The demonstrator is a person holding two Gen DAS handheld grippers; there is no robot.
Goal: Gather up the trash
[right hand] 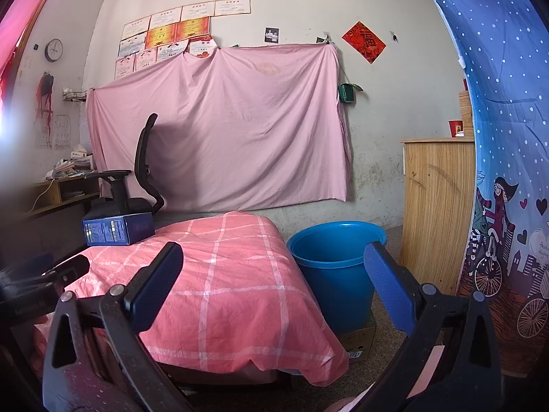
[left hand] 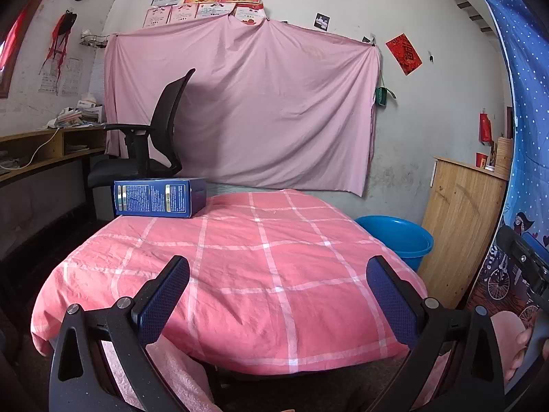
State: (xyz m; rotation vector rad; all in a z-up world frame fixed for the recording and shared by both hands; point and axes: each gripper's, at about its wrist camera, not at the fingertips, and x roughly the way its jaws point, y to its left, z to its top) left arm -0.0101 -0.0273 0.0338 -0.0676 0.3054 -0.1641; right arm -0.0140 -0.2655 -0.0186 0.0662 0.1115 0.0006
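Observation:
A blue cardboard box lies on its side at the far left corner of a table covered with a pink checked cloth; it also shows in the right wrist view. A blue plastic bucket stands on the floor right of the table, its rim visible in the left wrist view. My left gripper is open and empty over the table's near edge. My right gripper is open and empty, near the table's right front corner, short of the bucket.
A black office chair stands behind the table's left side, by a cluttered wooden desk. A wooden cabinet stands right of the bucket. A blue patterned curtain hangs at the far right. A pink sheet covers the back wall.

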